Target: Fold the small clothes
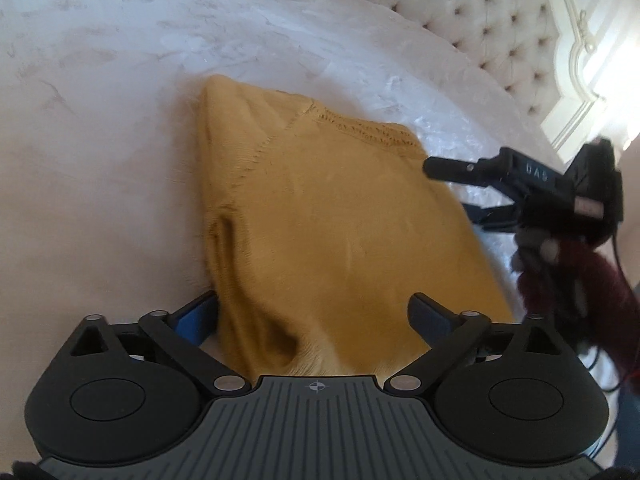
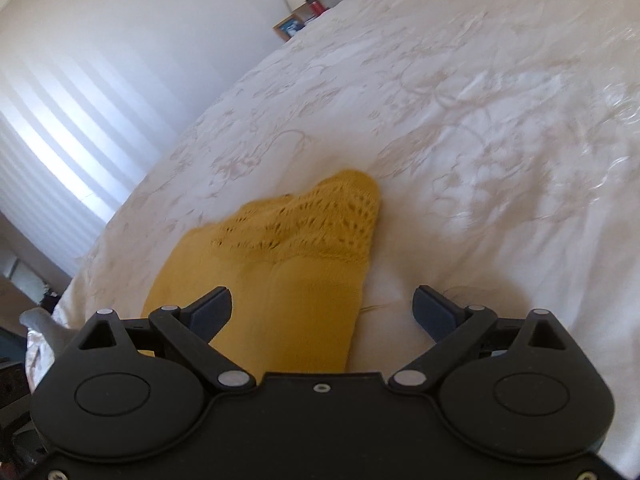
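A mustard-yellow knitted garment [image 1: 320,216] lies folded on the white bedspread [image 1: 120,120]. It has a lacy openwork band, seen at its far end in the right wrist view [image 2: 312,224]. My left gripper [image 1: 316,316] is open, its jaws wide apart just above the garment's near edge, holding nothing. My right gripper [image 2: 322,312] is also open and empty, with the garment's edge between its jaws. It also shows in the left wrist view [image 1: 460,188], at the garment's right side, fingers apart.
A tufted cream headboard [image 1: 480,20] stands at the back right. A lamp and small items on a bedside table [image 2: 300,4] stand beyond the bed's far edge. A window with blinds [image 2: 52,152] is to the left.
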`<state>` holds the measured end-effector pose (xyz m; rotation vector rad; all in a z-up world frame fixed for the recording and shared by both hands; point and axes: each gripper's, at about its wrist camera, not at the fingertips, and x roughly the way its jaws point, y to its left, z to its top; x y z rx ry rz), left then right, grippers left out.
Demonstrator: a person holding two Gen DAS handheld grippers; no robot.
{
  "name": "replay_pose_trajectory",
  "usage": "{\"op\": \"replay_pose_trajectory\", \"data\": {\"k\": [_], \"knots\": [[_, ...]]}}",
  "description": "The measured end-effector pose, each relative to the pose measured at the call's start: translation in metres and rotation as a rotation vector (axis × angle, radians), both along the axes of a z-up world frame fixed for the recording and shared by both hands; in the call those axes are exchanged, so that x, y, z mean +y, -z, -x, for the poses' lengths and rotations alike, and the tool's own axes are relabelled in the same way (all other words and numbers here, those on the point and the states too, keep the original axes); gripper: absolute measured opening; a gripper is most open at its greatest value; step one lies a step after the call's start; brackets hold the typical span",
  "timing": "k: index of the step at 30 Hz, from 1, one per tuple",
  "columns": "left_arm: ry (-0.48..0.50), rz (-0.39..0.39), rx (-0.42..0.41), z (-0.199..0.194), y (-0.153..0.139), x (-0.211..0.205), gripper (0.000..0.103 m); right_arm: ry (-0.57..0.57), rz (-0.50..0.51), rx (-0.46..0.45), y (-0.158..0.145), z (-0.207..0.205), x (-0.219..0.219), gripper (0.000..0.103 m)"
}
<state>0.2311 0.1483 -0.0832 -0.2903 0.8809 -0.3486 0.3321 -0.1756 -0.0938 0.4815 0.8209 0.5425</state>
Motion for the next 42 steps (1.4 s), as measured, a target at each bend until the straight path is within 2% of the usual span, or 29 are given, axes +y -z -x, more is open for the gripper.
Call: {"op": "replay_pose_trajectory", "data": {"k": [6,11,12,14,15,17,19,21,25,29,34,37,39,41,42], "knots": [[0.029,0.073,-0.008,-0.016,0.006,-0.005,0.102,-0.055,-0.108,0.016,0.012,-0.019,0.012,0.102],[0.023,0.171,-0.006,-0.022,0.01,-0.004,0.102,-0.112,-0.201,0.031,0.018,-0.033,0.023,0.102],[0.024,0.185,-0.004,-0.022,0.011,-0.004,0.101,-0.121,-0.199,0.031,0.018,-0.034,0.025,0.098],[0.046,0.206,0.003,-0.021,0.011,-0.005,0.096,-0.13,-0.186,0.043,0.017,-0.034,0.028,0.069],[0.058,0.212,0.007,-0.02,0.01,-0.006,0.086,-0.111,-0.157,0.059,0.017,-0.033,0.028,0.047],[0.062,0.218,0.041,-0.019,0.012,-0.006,0.014,-0.099,-0.139,0.057,0.016,-0.028,0.027,0.044],[0.063,0.236,0.063,-0.019,0.012,-0.005,0.015,-0.079,-0.119,0.042,0.007,-0.021,0.029,0.042],[0.069,0.214,0.023,-0.013,0.001,-0.007,0.015,-0.064,-0.135,0.022,-0.006,-0.01,0.027,0.04],[0.108,0.235,-0.02,0.004,-0.03,-0.014,0.014,-0.051,-0.12,-0.017,-0.041,0.022,0.022,0.039],[0.196,0.238,-0.06,0.034,-0.062,-0.032,0.015,-0.034,-0.116,-0.032,-0.067,0.066,0.009,0.039],[0.273,0.245,-0.067,0.081,-0.081,-0.052,0.015,-0.002,-0.119,-0.039,-0.087,0.125,-0.012,0.039],[0.302,0.243,-0.061,0.111,-0.082,-0.06,0.015,0.008,-0.132,-0.023,-0.086,0.155,-0.025,0.039],[0.305,0.24,-0.039,0.137,-0.073,-0.065,0.015,0.008,-0.114,-0.005,-0.078,0.173,-0.032,0.04],[0.287,0.218,0.018,0.161,-0.052,-0.067,0.017,0.03,-0.045,0.021,-0.061,0.189,-0.038,0.042],[0.271,0.194,0.053,0.167,-0.04,-0.068,0.017,0.049,0.027,0.027,-0.051,0.195,-0.039,0.045]]}}
